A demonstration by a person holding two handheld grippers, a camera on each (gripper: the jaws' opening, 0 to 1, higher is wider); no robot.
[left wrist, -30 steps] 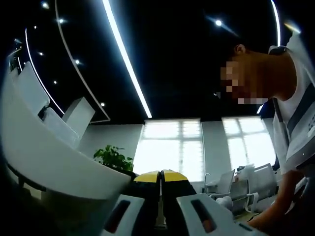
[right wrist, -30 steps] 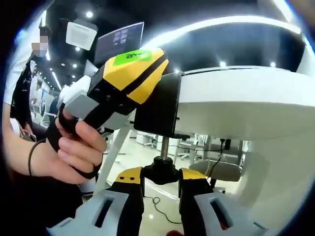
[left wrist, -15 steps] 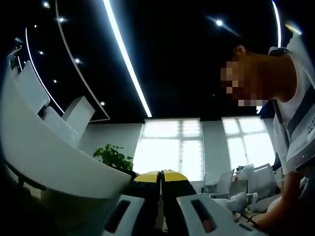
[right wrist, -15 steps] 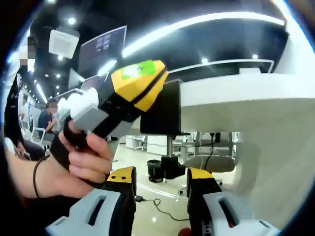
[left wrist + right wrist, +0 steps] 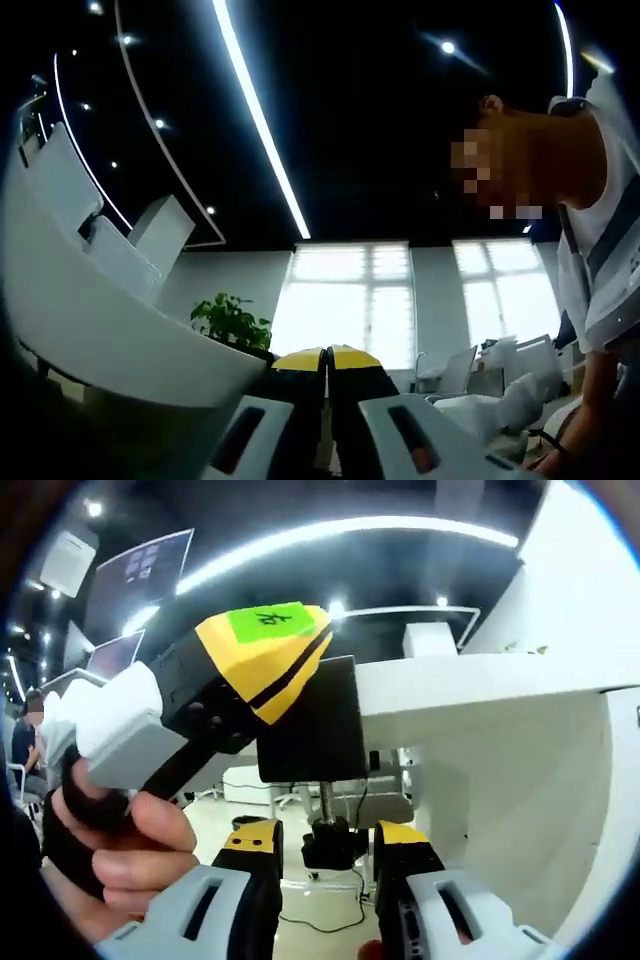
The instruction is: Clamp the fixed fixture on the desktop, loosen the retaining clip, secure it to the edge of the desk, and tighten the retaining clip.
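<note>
Left gripper view looks up past the white desk edge [image 5: 120, 340] toward the ceiling lights; its own jaws, the left gripper [image 5: 327, 357], are pressed together, what they pinch hidden here.

Right gripper view, from below the desk [image 5: 480, 690]: the black fixture [image 5: 310, 725] sits on the desk's edge, pinched by the left gripper [image 5: 265, 660]. Under the desk, the right gripper [image 5: 328, 832] stands spread either side of the screw knob [image 5: 330, 842], not touching. Placement looks done; tightening seems left.

Green sticker [image 5: 266, 617] on left hand-held gripper [image 5: 262, 668]: "右".
</note>
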